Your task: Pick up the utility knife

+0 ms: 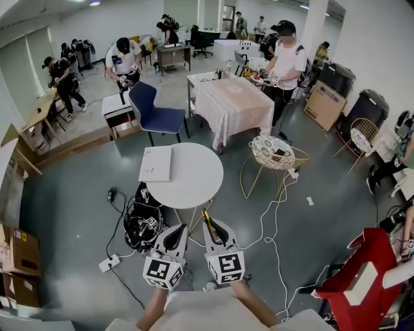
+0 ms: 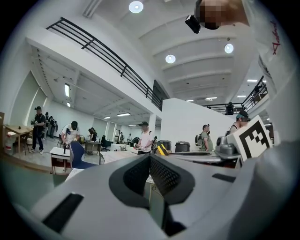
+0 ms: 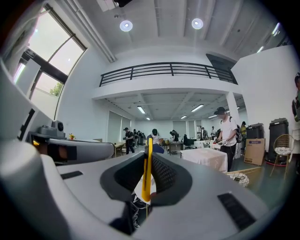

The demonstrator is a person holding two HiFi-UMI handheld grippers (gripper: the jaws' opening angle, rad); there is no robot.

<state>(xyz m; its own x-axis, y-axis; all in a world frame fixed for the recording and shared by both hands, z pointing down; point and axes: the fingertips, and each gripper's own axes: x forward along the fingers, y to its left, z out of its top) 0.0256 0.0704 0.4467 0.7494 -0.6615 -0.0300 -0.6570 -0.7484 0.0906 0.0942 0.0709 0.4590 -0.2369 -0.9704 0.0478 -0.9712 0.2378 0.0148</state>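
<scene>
Busy hall, round white table [image 1: 194, 178], right gripper [image 3: 151, 169] jaws clamping utility knife [image 3: 146, 180], left gripper [image 2: 150, 172] jaws closed

Bright ceiling lights [image 2: 136, 6] (window [image 3: 51, 61] glare too); fisheye edges warped.

Smooth yellow plastic utility knife [image 3: 147, 183]; matt grey plastic right tool [image 3: 148, 157] with ribbed dark pads [image 3: 164, 176]; smooth white round tabletop [image 1: 194, 174]; glossy grey floor [image 1: 71, 207].
</scene>
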